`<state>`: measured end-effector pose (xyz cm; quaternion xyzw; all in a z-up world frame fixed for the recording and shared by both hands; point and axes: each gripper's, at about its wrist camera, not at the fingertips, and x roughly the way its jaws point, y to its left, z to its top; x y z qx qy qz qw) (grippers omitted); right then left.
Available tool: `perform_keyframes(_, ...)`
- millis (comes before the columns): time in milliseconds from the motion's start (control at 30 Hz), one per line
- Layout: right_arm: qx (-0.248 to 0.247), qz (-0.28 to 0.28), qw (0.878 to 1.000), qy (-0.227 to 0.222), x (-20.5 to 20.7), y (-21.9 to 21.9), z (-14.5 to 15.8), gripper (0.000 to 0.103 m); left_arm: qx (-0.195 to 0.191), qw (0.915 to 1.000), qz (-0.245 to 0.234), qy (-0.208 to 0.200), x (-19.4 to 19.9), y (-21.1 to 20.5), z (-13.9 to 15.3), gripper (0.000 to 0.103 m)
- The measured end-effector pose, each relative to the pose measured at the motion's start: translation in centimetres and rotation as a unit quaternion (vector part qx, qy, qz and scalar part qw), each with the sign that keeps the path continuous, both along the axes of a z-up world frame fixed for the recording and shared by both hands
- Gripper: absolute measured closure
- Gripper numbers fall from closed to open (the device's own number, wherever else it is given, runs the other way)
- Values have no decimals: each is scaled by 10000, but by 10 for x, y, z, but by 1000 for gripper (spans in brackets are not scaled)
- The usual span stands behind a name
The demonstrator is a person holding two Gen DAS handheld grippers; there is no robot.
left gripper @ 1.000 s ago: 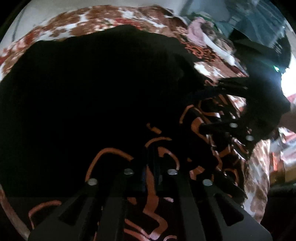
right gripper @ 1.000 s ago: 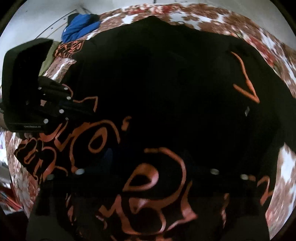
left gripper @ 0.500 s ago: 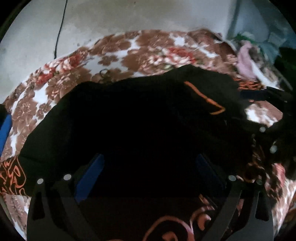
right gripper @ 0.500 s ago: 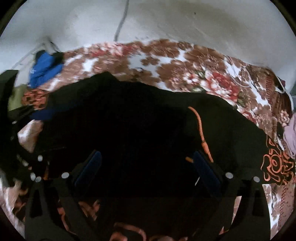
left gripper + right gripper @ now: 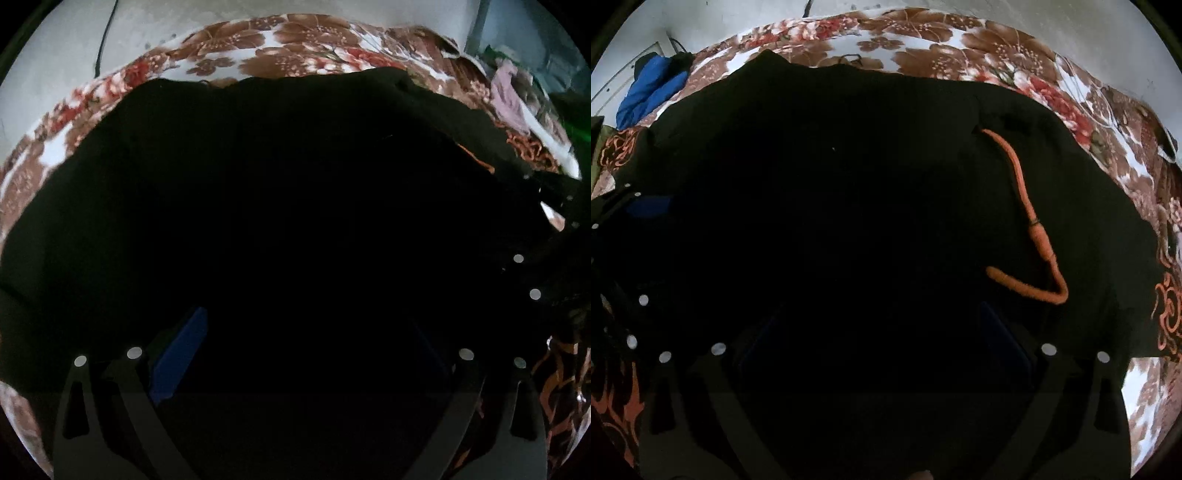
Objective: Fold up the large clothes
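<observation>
The black garment (image 5: pixel 258 206) lies spread over the floral blanket (image 5: pixel 280 48), covering most of it; my left gripper (image 5: pixel 303 354) hangs above the cloth, jaws spread wide and holding nothing; my right gripper (image 5: pixel 882 347) likewise, just beside the garment's orange cord (image 5: pixel 1027 221).

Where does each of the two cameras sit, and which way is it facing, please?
Left wrist: on the left gripper, facing forward over the black garment; its open jaws show.
Right wrist: on the right gripper, facing the garment and orange cord; open jaws show.
Shared: the garment, the floral bedspread.
</observation>
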<state>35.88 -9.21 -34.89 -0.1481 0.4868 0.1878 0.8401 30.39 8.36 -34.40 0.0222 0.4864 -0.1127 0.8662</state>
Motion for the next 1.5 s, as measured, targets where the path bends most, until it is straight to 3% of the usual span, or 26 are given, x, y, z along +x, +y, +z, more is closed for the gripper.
perform_keyframes(167, -70, 97, 9999, -97, -2, 0, 5, 5, -4, 9999, -65, 90, 1, -2, 4, 4)
perform_keyframes(333, -15, 24, 9997, -250, -15, -3, 40, 5, 72, 9998, 165, -112, -16, 9, 41, 5)
perform_keyframes(533, 144, -93, 9998, -89, -38, 4, 72, 5, 244, 9989, 377, -160, -48, 33, 67, 5)
perform_keyframes(833, 219, 142, 9996, -147, -79, 60, 104, 5, 409, 9919, 1189, -169, -119, 116, 102, 5)
perform_keyframes(967, 279, 360, 9988, -155, -90, 106, 111, 5, 274, 9825, 1838, -119, -143, 178, 109, 5)
perform_keyframes(1100, 290, 624, 9976, -122, -94, 160, 107, 5, 79, 9598, 2803, -116, -167, 263, 118, 5)
perform_keyframes(1300, 363, 935, 9949, -99, -87, 238, 93, 5, 394, 9336, 3562, 8, -183, 359, 110, 5)
perform_keyframes(1333, 352, 959, 9947, -102, -85, 247, 90, 5, 617, 9286, 3658, 28, -182, 375, 107, 5)
perform_keyframes(1400, 304, 1010, 9944, -87, -78, 269, 82, 5, 1014, 9265, 3624, -43, -179, 393, 105, 5)
perform_keyframes(1500, 339, 1018, 9942, 15, -69, 294, 71, 5, 1131, 9228, 3680, -159, -170, 422, 101, 5)
